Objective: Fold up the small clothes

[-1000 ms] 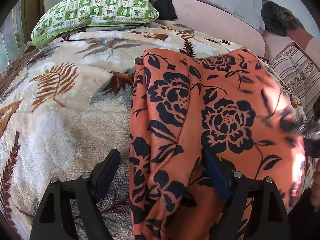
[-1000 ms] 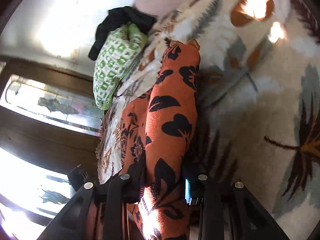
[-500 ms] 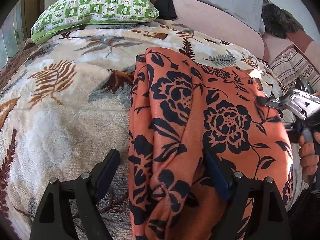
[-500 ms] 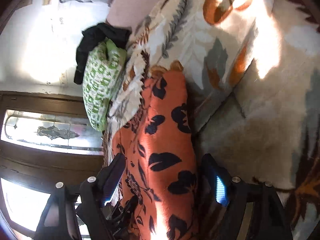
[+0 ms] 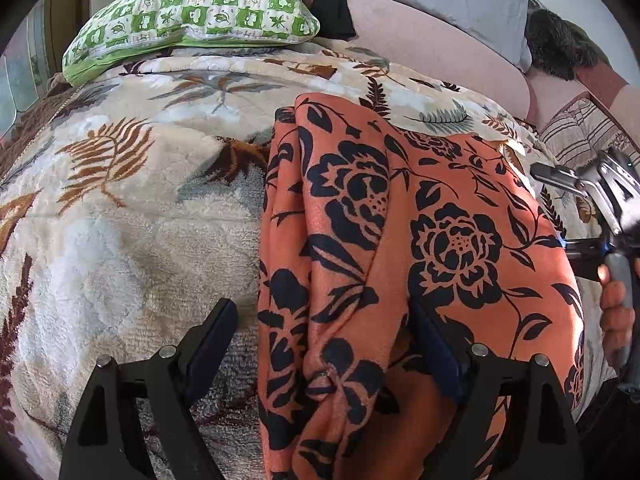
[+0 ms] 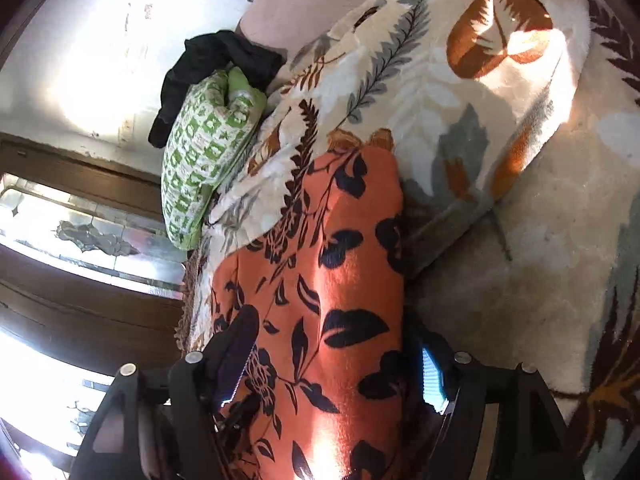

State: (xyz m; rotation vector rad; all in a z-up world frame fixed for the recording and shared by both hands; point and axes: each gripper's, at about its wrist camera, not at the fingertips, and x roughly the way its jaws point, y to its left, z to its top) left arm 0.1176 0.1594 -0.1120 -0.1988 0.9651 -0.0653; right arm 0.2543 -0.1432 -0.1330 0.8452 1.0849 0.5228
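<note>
Here, left gripper (image 5: 324, 354) held spread wide, bunched edge of orange floral garment (image 5: 400, 248) lying between fingers (no pinch seen). Right gripper (image 6: 340, 364) likewise parted, straddling garment's opposite side. Garment spread on leaf-patterned fleece blanket (image 5: 120, 208). Green checked pillow (image 5: 192, 12) seen beyond, black cloth (image 6: 216, 64) behind it.

Left wrist view faces the pillow (image 5: 192, 12) from close above the bed; right wrist view, rolled sideways, shares it (image 6: 208, 160).
</note>
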